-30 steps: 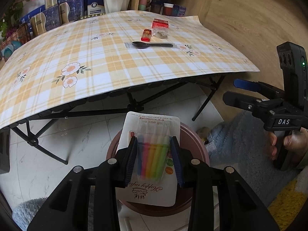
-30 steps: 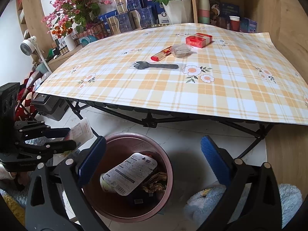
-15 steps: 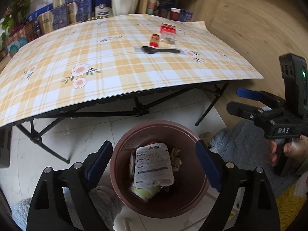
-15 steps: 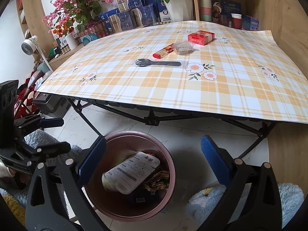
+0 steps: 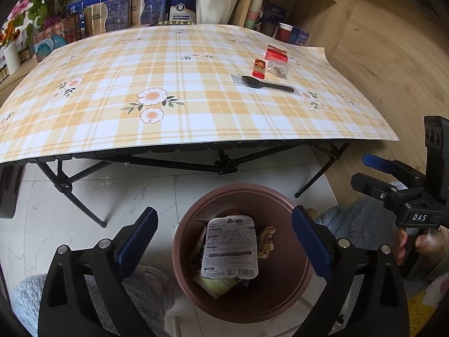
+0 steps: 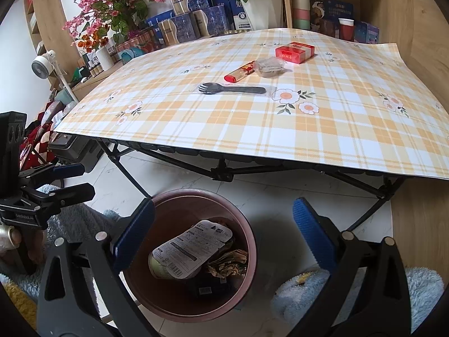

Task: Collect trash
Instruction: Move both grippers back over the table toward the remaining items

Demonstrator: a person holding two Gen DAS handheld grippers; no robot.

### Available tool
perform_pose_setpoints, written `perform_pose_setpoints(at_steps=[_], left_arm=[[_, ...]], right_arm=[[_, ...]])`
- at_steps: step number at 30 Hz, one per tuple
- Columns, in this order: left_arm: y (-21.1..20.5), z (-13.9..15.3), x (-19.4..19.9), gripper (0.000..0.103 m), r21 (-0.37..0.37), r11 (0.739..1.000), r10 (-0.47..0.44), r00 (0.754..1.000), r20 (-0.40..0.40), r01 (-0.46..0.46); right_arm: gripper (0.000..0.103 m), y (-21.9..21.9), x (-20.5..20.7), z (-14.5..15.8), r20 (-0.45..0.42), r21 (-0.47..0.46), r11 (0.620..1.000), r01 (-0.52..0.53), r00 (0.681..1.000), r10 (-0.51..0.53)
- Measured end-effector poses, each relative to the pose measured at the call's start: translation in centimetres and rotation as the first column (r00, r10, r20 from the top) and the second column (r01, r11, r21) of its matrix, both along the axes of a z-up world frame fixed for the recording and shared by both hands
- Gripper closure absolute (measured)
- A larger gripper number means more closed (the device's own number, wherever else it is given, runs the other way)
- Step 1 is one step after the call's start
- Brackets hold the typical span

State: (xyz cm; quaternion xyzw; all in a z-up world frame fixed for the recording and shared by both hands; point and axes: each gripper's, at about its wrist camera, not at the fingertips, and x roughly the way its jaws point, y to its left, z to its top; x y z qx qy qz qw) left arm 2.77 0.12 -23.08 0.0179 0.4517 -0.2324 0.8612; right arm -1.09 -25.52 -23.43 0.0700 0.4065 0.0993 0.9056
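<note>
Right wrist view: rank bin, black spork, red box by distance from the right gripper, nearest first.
From the right gripper:
1. Brown bin, on the floor just below, under the left finger.
2. Black spork, mid-table, in a clear wrapper.
3. Red box, farther back on the table, to the right.

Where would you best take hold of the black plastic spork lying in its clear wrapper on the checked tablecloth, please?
Grip the black plastic spork across its straight, narrow handle, near the middle, coming down from above. It lies flat on the checked tablecloth with open cloth on either side of the handle, so the jaws can probably straddle it crosswise; the wide tined head and thin clear wrapper give a poorer hold.
</note>
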Motion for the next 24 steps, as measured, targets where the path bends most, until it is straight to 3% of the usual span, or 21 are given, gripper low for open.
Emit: perform_pose_setpoints(at_steps=[17, 24], left_arm=[[0.8, -0.1, 0.4, 0.009, -0.005, 0.999, 0.050, 0.999, -0.017, -0.050], [1.8, 1.3, 1.9, 0.009, -0.077, 0.993, 0.089, 0.996, -0.015, -0.090]], right_arm=[[0.006, -0.7, 0.4, 0.2, 0.000, -0.010, 0.999, 0.040, 0.999, -0.040], [0.006, -1.7, 1.3, 1.7, 0.030, -0.110, 0.990, 0.092, 0.996, -0.090]])
